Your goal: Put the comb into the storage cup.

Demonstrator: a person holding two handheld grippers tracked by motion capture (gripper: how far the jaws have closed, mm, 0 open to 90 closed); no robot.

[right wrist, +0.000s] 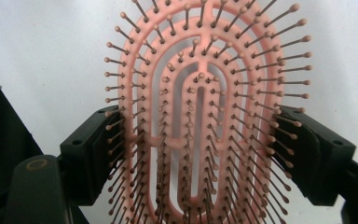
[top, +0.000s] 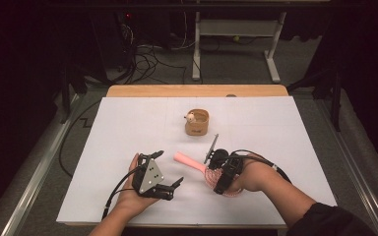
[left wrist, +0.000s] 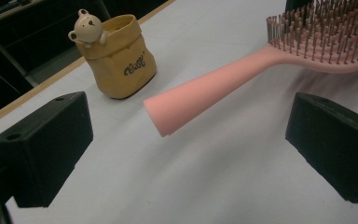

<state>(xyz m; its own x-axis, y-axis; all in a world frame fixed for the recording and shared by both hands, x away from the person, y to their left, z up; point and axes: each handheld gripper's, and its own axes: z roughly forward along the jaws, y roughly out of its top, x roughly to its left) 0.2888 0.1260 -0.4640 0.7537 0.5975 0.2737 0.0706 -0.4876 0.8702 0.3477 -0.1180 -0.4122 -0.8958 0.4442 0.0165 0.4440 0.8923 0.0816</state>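
Right tongs (top: 215, 169) clamped on the head of the pink hairbrush (top: 192, 162), one jaw at each edge of the bristle field, as seen in the right gripper view. Brush raised over the white desk (top: 128, 128), handle pointing toward the left tongs (top: 170, 169). Left tongs open, nothing between the jaws, near the handle tip. Yellow pouch with a bear figure (top: 197, 122) farther back on the desk.

The pink hairbrush (top: 193, 163) hangs above the white table, bristles up, handle pointing toward the left.
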